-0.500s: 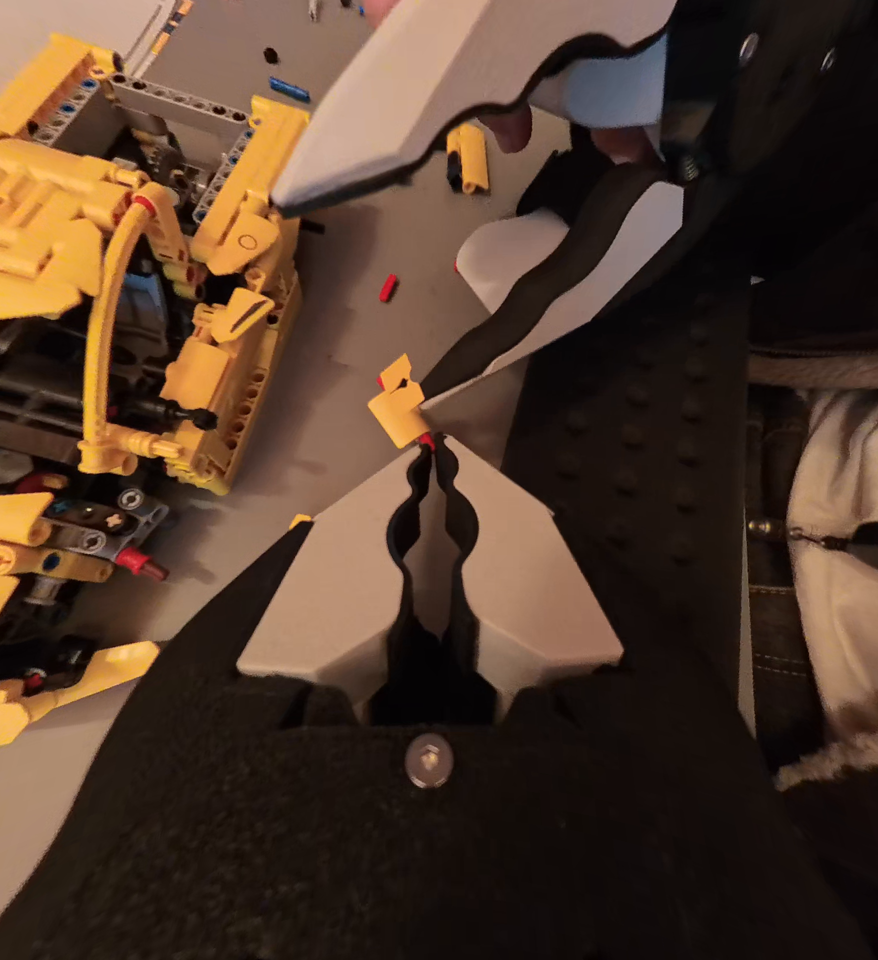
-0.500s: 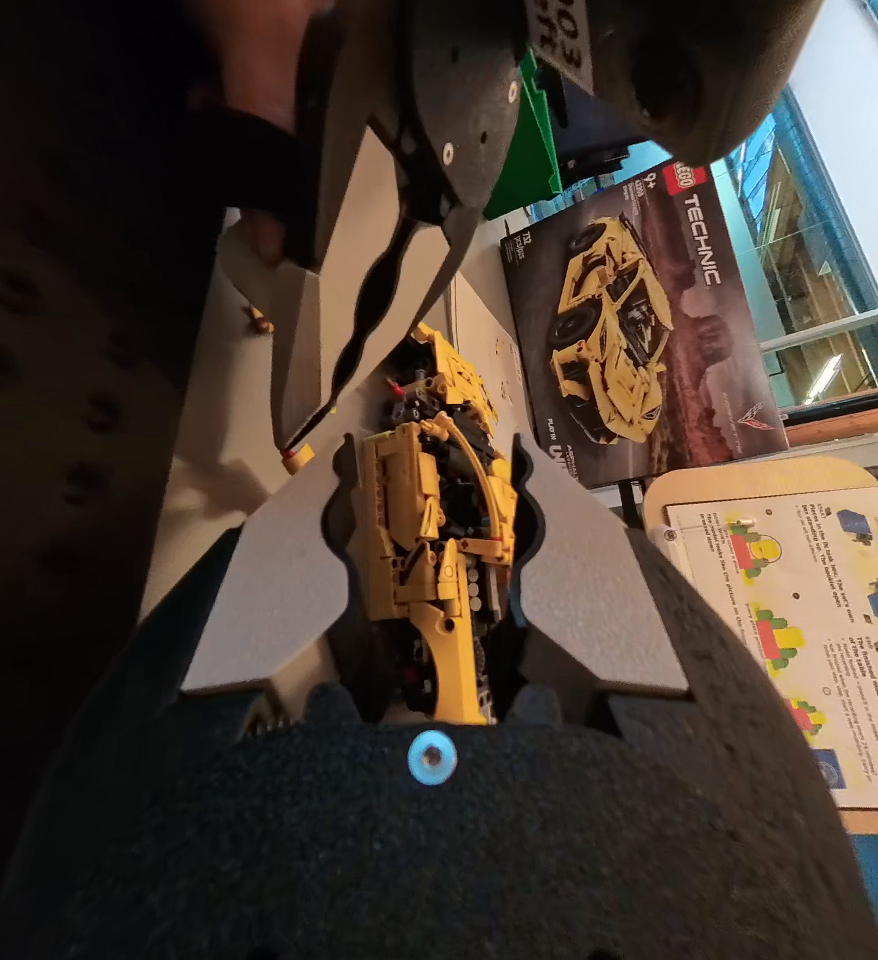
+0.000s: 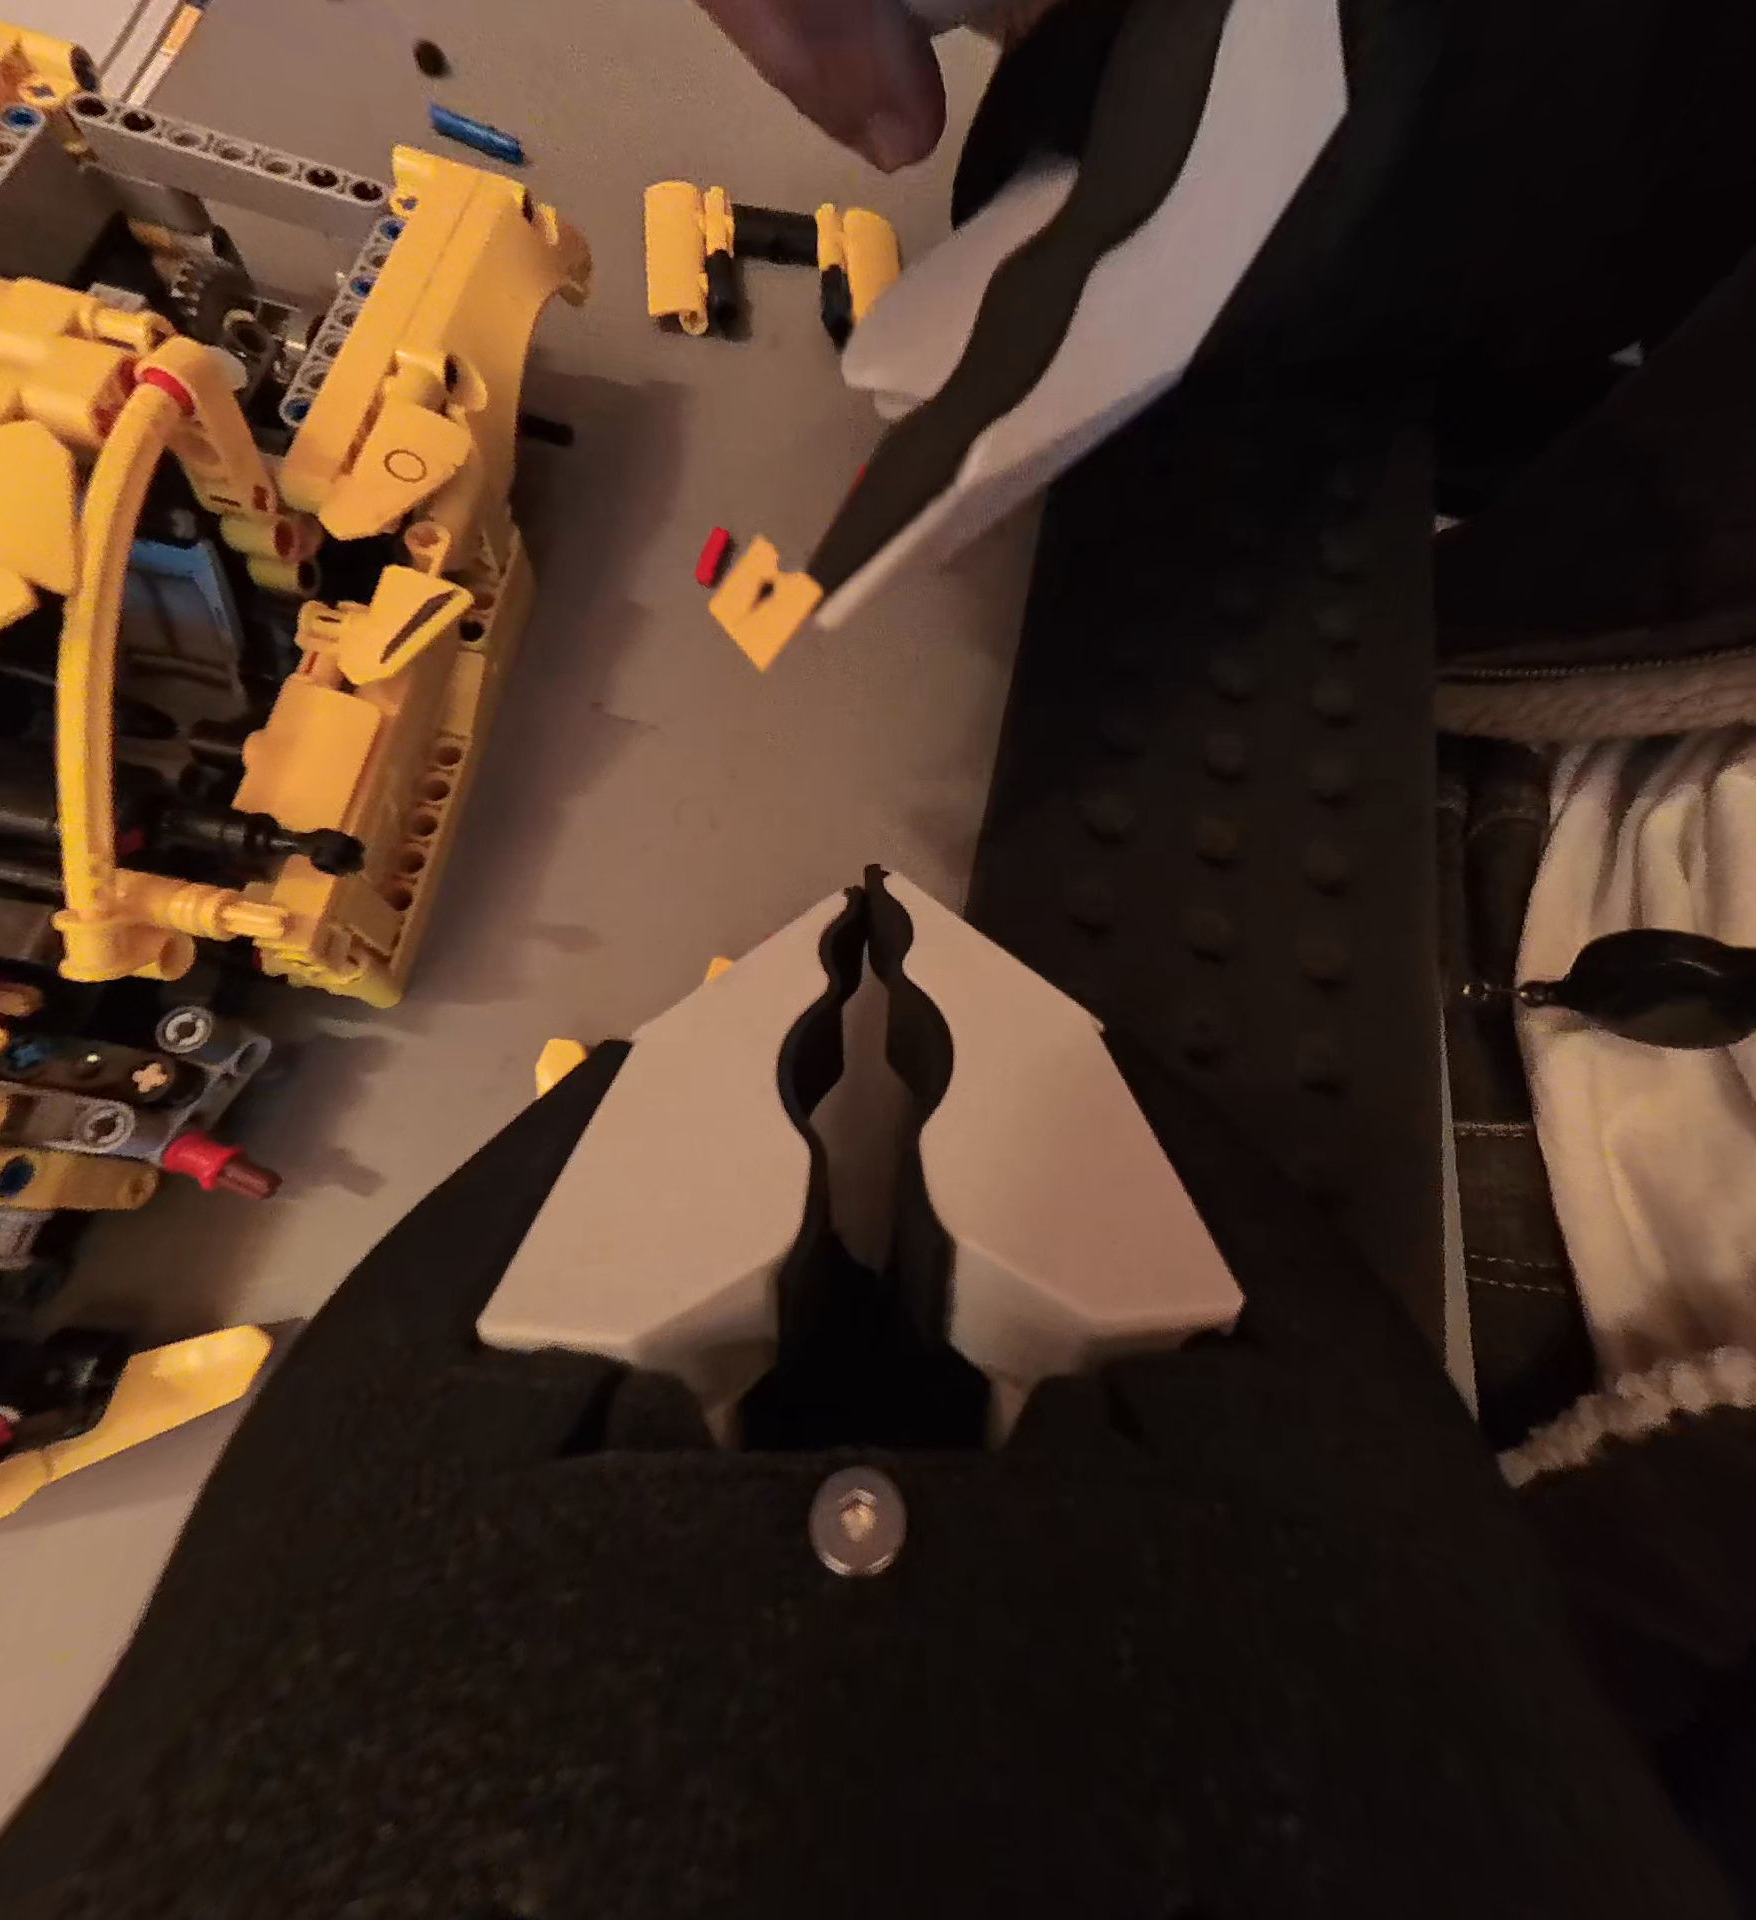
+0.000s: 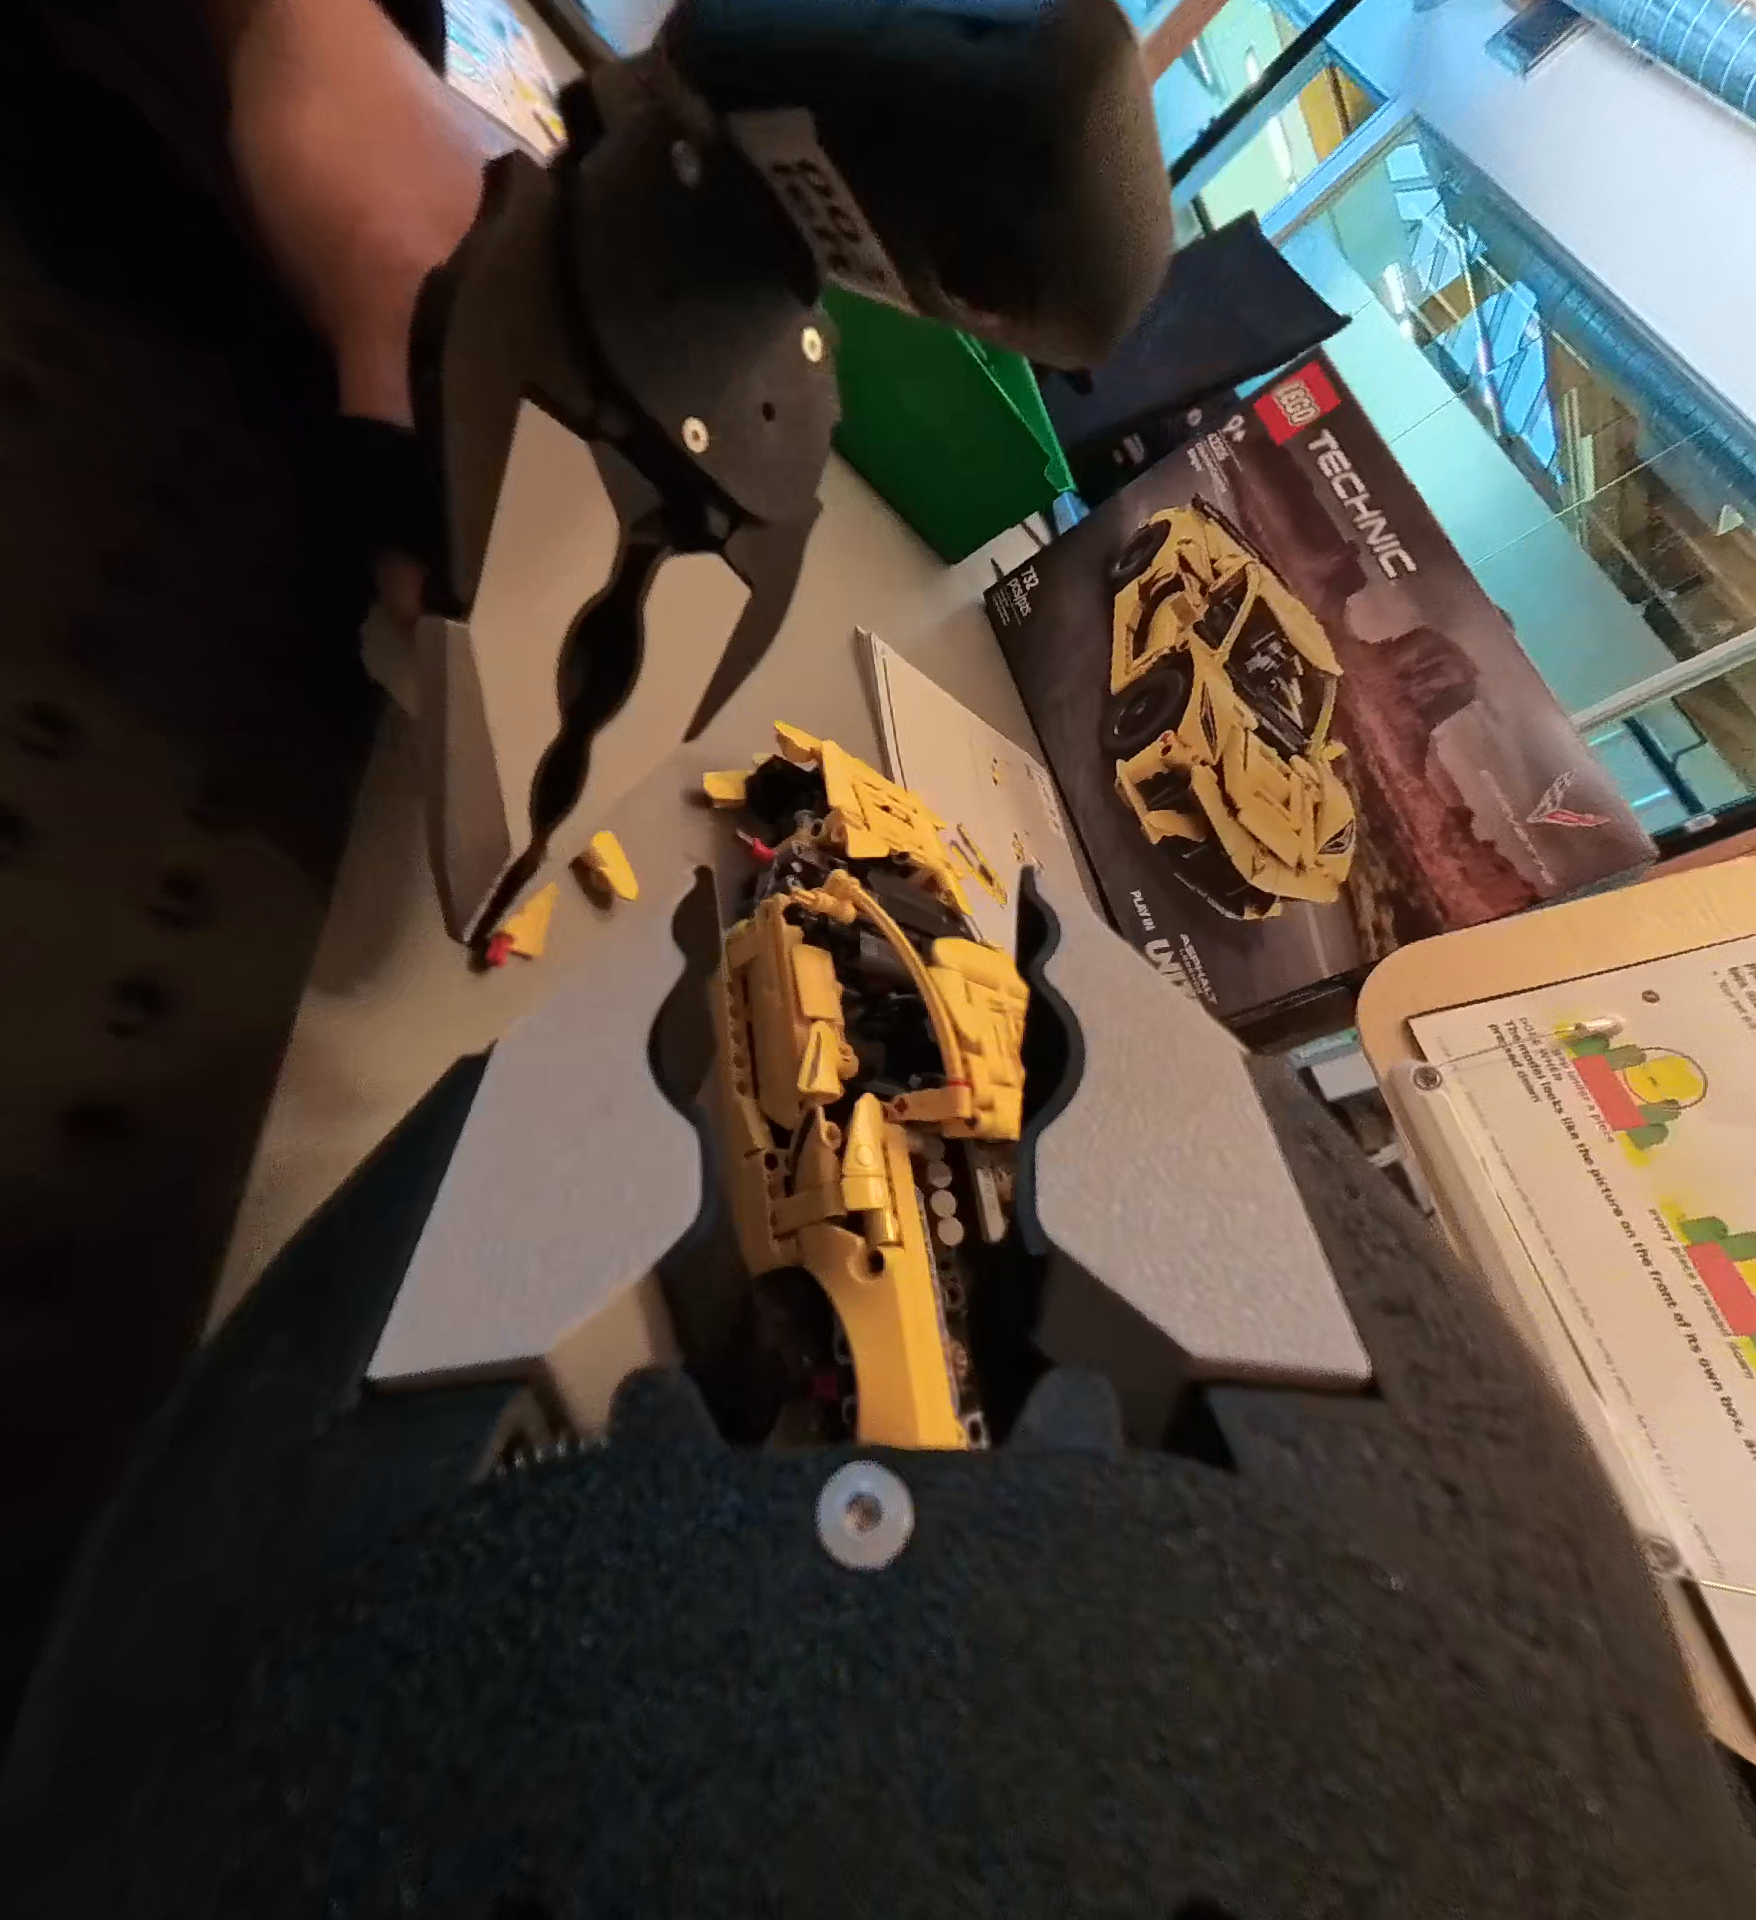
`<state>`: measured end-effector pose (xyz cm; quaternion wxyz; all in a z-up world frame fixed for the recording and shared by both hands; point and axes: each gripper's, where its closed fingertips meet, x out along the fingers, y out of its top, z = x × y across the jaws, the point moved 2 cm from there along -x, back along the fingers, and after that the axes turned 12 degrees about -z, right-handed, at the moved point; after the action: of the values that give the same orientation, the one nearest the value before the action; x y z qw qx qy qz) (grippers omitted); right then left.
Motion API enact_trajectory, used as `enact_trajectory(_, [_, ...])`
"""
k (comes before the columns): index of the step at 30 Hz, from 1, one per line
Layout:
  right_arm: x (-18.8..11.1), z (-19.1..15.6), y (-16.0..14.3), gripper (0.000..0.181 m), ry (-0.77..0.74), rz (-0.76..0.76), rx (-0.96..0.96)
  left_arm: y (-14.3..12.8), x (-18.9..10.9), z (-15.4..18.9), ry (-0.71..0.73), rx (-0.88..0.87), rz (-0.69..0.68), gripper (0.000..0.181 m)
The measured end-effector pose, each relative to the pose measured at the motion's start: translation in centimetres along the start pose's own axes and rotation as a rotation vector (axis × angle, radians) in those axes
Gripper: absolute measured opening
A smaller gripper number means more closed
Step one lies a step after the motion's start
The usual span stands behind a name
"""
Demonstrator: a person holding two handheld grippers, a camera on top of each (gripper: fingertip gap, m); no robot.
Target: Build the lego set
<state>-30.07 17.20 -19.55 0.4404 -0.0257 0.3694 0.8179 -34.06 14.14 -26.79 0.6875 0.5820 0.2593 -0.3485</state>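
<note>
A partly built yellow car (image 3: 282, 520) lies on the grey table, left in the left wrist view. In the right wrist view it (image 4: 853, 1039) shows between my right gripper's fingers. My left gripper (image 3: 869, 894) is shut, with nothing showing between its tips. A small yellow piece (image 3: 765, 603) sits at the tip of one finger (image 3: 1061, 312) of my right gripper, beside a red pin (image 3: 713, 551). I cannot tell whether the piece rests on the table. My right gripper (image 4: 863, 883) is open wide and empty. The left gripper (image 4: 484, 930) hangs shut near the piece (image 4: 531, 920).
A black studded baseplate (image 3: 1217, 779) lies to the right. Loose parts lie on the table: a yellow-and-black assembly (image 3: 770, 260), a blue pin (image 3: 474, 130) and a sub-assembly (image 3: 53, 1101). The set's box (image 4: 1321, 707), a green bin (image 4: 936, 436) and a wooden board (image 4: 1476, 935) stand behind.
My left gripper has let go of the small yellow piece. The piece is now farther off, at the right gripper's fingertip beside the red pin. The right gripper has drawn back.
</note>
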Motion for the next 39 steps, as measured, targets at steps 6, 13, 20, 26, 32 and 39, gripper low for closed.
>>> enact_trajectory(6, [-0.1, 1.4, -2.0, 0.056, -0.028, 0.010, 0.190, -0.6, -2.2, -0.5, 0.063, -0.101, 0.049, 0.001])
enact_trajectory(13, [1.1, -1.7, -3.1, 0.057, 0.117, -0.072, 0.182, -1.4, -3.3, -0.5, 0.240, -0.313, 0.077, 0.028])
enact_trajectory(20, [1.1, -2.0, -2.8, 0.055, 0.129, -0.063, 0.180, -3.0, -1.8, -1.9, 0.236, -0.251, -0.089, 0.031])
enact_trajectory(26, [0.8, -1.1, -2.9, 0.052, 0.101, -0.057, 0.210, -2.2, -1.4, -1.1, 0.233, 0.005, -0.173, 0.030])
enact_trajectory(32, [0.5, -1.0, -2.7, 0.050, 0.095, -0.047, 0.206, -1.4, -1.2, -1.6, 0.232, 0.291, -0.241, 0.013])
enact_trajectory(39, [0.0, -0.3, -2.6, 0.047, 0.077, -0.030, 0.224, -1.9, -0.5, -1.7, 0.103, 0.310, -0.282, 0.013])
